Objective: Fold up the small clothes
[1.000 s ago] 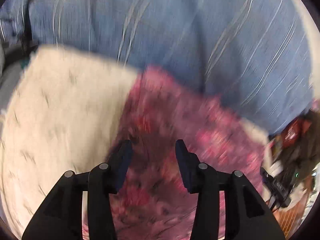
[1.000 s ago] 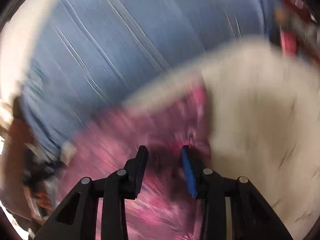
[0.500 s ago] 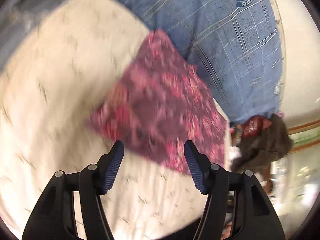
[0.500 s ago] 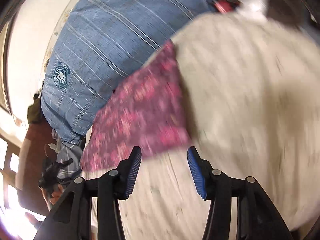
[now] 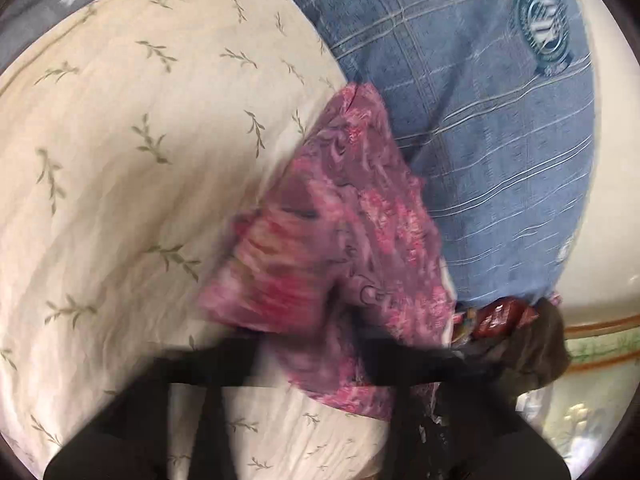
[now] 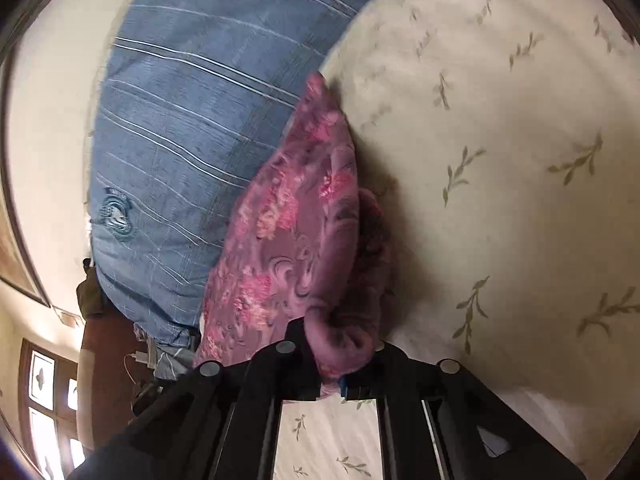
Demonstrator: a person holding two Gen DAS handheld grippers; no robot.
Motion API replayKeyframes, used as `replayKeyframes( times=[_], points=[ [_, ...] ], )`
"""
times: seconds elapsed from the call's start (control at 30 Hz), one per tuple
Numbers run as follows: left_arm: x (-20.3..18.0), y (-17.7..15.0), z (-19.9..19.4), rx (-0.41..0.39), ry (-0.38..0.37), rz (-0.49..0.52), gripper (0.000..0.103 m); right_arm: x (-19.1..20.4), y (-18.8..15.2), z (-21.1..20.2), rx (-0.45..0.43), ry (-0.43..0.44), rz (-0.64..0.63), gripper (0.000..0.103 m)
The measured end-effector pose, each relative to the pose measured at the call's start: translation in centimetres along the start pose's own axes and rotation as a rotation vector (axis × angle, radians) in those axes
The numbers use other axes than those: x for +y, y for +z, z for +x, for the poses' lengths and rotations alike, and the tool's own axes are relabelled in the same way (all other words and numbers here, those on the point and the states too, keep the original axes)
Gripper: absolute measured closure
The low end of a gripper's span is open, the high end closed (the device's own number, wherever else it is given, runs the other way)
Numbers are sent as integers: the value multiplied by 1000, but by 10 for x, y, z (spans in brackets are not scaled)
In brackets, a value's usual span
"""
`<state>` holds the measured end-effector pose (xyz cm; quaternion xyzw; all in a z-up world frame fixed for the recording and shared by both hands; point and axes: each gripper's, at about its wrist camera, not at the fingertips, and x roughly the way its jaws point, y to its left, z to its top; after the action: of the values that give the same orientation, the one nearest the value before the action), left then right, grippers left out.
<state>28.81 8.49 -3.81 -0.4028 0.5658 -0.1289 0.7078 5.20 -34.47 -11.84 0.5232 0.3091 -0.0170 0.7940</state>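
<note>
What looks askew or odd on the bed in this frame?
The pink floral cloth is rumpled, one end bunched between the right gripper fingers, one flap turned over, lying partly against the blue pillow. Nothing looks spilled or damaged.

The garment point(image 6: 304, 236) lies along the seam where the bedsheet point(image 6: 500, 184) meets the pillow point(image 6: 192, 112), overlapping both. Its near end is bunched between the closed jaws of the right gripper point(image 6: 340, 364); the left gripper point(image 5: 312, 360) sits at its opposite corner.
</note>
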Motion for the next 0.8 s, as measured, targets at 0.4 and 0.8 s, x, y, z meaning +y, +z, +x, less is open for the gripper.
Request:
replayKeyframes(
  times=[0.4, 0.8],
  points=[
    [10, -56, -3, 36, 43, 31, 97, -9, 36, -45, -4, -17, -67, 98],
    [-7, -47, -71, -89, 17, 200, 37, -2, 58, -103, -199, -36, -104, 69]
  ],
)
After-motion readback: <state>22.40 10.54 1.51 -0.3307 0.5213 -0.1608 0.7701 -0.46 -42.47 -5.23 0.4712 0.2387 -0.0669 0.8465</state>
